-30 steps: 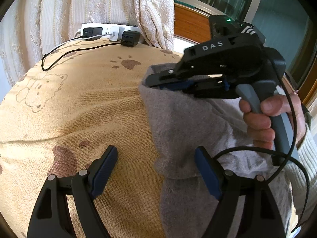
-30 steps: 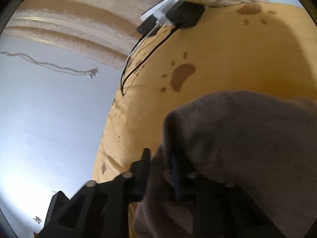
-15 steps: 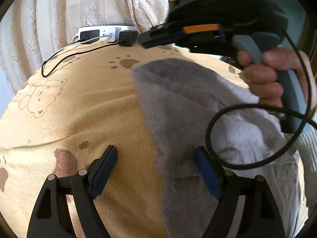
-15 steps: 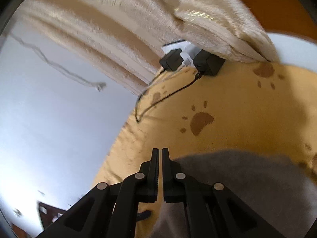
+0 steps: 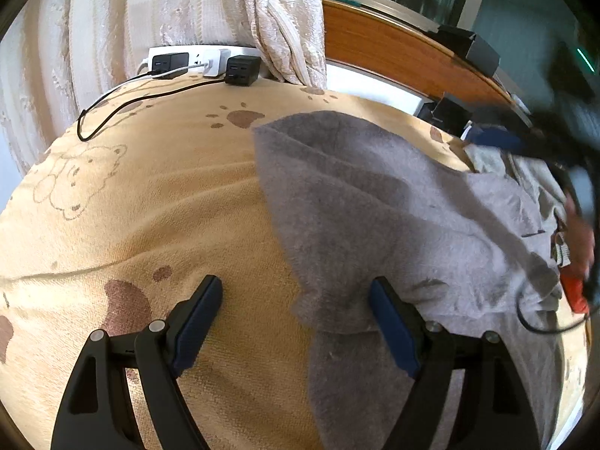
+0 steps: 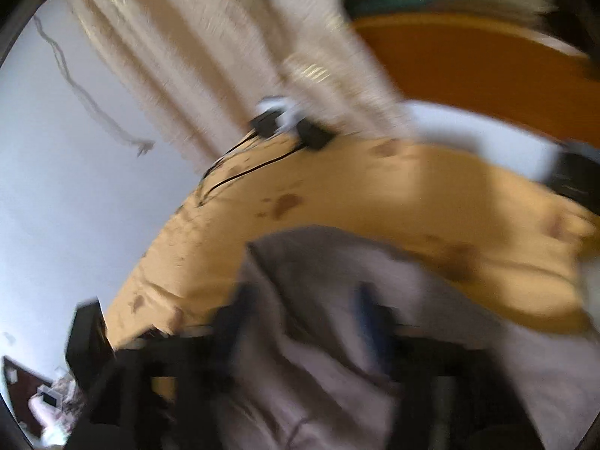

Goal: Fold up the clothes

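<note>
A grey fleece garment (image 5: 375, 202) lies on a tan blanket (image 5: 150, 195) with paw prints. Its top layer is folded over, with a folded edge at the left. My left gripper (image 5: 296, 318) is open and low over the garment's lower left corner, one finger on each side of the edge. My right gripper (image 5: 555, 172) is a dark blur at the right edge of the left wrist view. In the blurred right wrist view, the right gripper (image 6: 303, 322) is open and empty above the grey garment (image 6: 337, 337).
A white power strip (image 5: 198, 58) with black chargers and a black cable (image 5: 123, 103) lies at the blanket's far edge, below a cream curtain (image 5: 187, 7). A wooden board (image 5: 393, 52) runs at the back right. More clothes (image 5: 525, 172) lie at the right.
My right gripper let go of the garment's corner, opened, and swung away to the right. The folded layer now lies flat. My left gripper has stayed put.
</note>
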Tool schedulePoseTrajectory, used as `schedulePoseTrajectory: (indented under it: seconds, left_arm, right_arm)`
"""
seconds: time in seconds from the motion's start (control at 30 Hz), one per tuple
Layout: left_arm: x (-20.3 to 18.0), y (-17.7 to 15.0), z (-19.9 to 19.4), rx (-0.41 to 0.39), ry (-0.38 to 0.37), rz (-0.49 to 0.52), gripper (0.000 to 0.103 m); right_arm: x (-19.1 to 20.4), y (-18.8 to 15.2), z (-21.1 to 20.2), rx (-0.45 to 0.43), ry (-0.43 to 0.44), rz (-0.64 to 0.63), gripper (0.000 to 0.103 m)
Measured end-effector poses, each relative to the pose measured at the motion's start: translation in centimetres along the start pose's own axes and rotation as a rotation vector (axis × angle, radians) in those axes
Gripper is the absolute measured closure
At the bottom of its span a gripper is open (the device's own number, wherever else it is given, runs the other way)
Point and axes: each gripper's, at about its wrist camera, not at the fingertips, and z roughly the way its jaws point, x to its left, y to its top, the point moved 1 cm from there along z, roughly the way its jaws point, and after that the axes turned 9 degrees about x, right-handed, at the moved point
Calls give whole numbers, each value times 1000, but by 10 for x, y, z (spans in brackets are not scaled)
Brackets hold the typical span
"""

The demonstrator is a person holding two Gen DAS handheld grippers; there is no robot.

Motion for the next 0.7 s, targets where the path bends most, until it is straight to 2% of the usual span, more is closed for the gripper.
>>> schedulePoseTrajectory:
  seconds: [0.1, 0.13, 0.23, 0.3, 0.4, 0.5, 0.6, 0.7]
  left_arm:
    - [11, 0, -3, -8, -25, -56, 19]
    - [18, 1, -4, -10, -66, -92, 19]
    - [31, 2, -6, -9, -158, -184, 19]
    - [33, 6, -7, 12, -168, -214, 19]
    - [12, 18, -13, 35, -112, -164, 19]
    - [-28, 35, -21, 41, -67, -37, 19]
    - [-63, 51, 3, 101, -49, 65, 18]
    - [-65, 63, 48, 176, 130, 107, 18]
  right_arm:
    - [-35, -53, -42, -97, -109, 45, 31]
    - [-47, -73, -56, -116, -153, 71, 31]
    - [-74, -129, -84, -135, -319, 174, 31]
    - [-89, -156, -96, -133, -351, 242, 31]
    - [-100, -187, -115, -156, -361, 301, 31]
    - [-86, -195, -119, -184, -394, 236, 31]
    - [-64, -188, -105, -183, -396, 147, 31]
    - [-54, -187, -83, -134, -352, 98, 32]
